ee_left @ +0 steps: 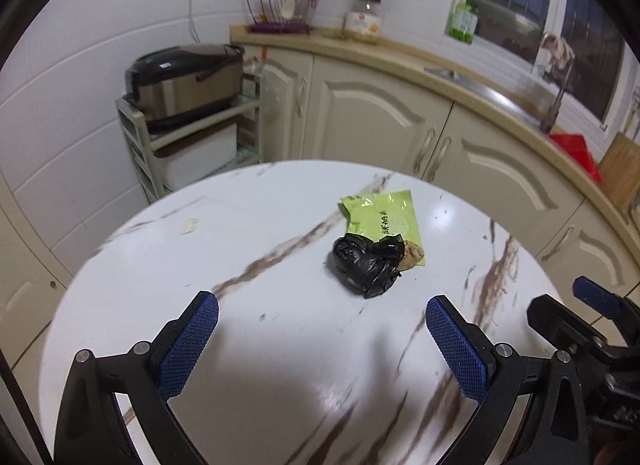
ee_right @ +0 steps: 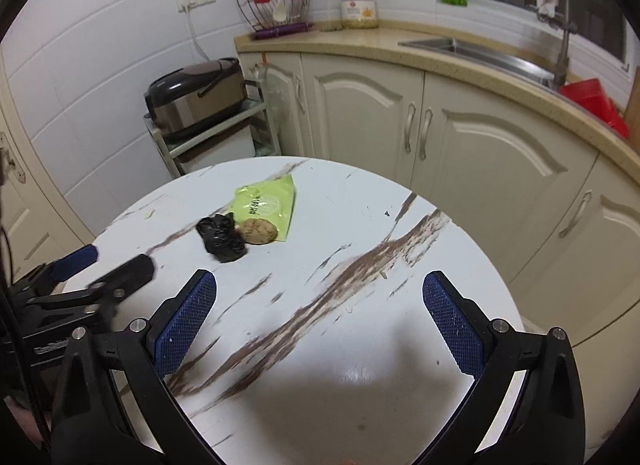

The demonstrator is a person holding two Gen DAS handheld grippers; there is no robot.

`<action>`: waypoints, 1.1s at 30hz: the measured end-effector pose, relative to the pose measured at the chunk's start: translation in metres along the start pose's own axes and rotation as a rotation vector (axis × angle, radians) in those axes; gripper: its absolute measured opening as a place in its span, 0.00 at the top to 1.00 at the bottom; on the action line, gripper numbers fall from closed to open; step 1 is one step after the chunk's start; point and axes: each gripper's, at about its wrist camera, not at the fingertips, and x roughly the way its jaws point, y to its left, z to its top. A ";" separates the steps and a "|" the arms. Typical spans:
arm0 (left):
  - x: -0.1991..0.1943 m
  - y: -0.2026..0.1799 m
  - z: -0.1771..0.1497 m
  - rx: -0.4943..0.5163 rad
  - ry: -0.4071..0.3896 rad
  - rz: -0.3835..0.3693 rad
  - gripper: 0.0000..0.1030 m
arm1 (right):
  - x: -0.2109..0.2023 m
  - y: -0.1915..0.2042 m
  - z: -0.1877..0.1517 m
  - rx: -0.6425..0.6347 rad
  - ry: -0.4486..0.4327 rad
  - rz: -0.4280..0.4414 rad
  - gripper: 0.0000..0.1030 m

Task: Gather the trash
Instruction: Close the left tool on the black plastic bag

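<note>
The left tool (ee_left: 322, 307) hangs released over the near part of the table (ee_left: 240, 249), its two fingers spread wide with nothing between them; each black plastic arm carries a blue pad with a fine knurled grid. The right tool (ee_right: 319, 285) is built the same way and is likewise spread wide and empty, above the table's near right part. In the right wrist view the left tool's blue-tipped fingers show at the left edge.

The table is round, glossy white with brown marble-like streaks. On its far half the trash lies in one cluster: a crumpled black plastic bag (ee_left: 366, 261), wrinkled and shiny, nearest the tools; a lumpy beige chunk (ee_right: 260, 231) touching it; and a flat lime-green wrapper (ee_left: 380, 217) with dark print, partly under both. A small pale scrap (ee_left: 189, 225) sits well apart near the left rim.

Beyond the table stand cream cabinets (ee_right: 440, 133) with arched panel doors under a beige worktop, and a brown-and-black rice cooker (ee_left: 188, 81) on a shelf rack.
</note>
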 end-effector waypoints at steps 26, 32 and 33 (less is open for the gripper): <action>0.127 0.066 0.081 -0.059 0.025 -0.088 0.62 | 0.108 0.026 0.025 -0.073 0.115 0.083 0.00; 0.128 0.088 0.079 -0.090 0.015 -0.085 0.62 | 0.135 0.047 0.032 -0.128 0.140 0.089 0.00; 0.122 0.088 0.071 -0.093 0.013 -0.086 0.62 | 0.141 0.051 0.032 -0.137 0.152 0.095 0.00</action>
